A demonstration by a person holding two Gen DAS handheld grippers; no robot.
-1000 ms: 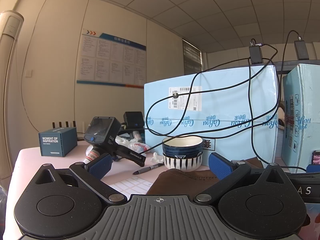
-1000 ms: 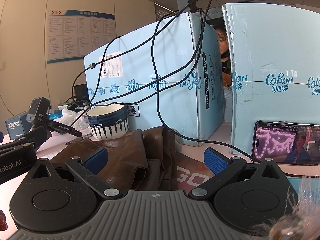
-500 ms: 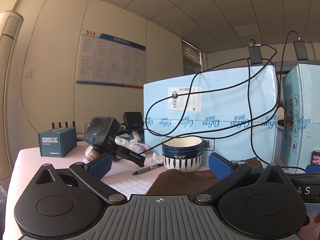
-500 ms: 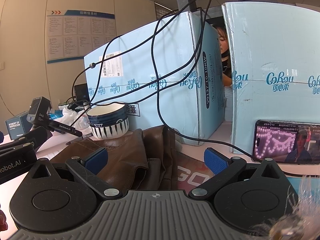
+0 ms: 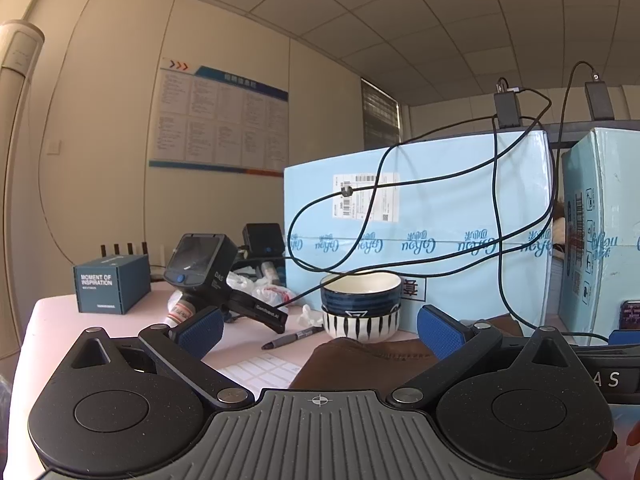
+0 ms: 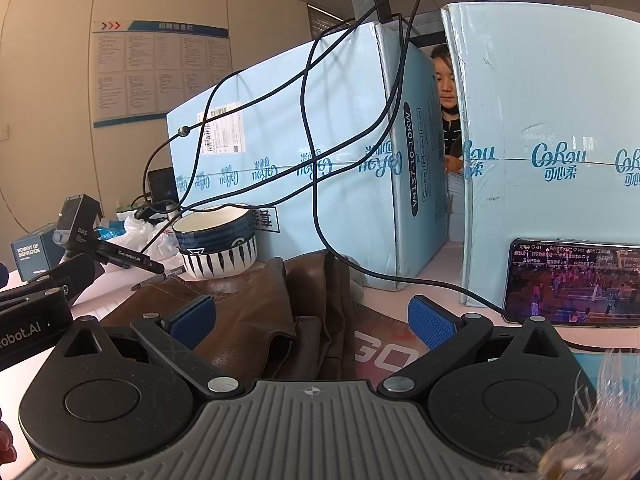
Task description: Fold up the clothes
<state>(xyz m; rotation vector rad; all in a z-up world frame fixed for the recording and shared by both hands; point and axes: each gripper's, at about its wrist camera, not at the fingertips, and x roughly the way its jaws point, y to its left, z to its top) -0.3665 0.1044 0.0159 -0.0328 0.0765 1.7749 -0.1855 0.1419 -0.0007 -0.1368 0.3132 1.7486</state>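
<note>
A brown leather-like garment [image 6: 256, 312] lies crumpled on the pink table, with a red printed patch [image 6: 384, 348] at its right. It also shows in the left wrist view [image 5: 360, 364]. My right gripper [image 6: 310, 318] is open and empty, just above the garment's near part. My left gripper [image 5: 318, 326] is open and empty, held over the garment's left edge. The left gripper's body also shows at the left of the right wrist view [image 6: 36, 312].
Two stacked striped bowls [image 5: 361, 304] stand behind the garment. Two large light-blue boxes [image 6: 320, 168] with hanging black cables [image 6: 316, 200] wall the back. A phone [image 6: 572, 284] leans at the right. A black device [image 5: 200, 264], marker pen [image 5: 292, 338] and small blue box [image 5: 110, 284] lie left.
</note>
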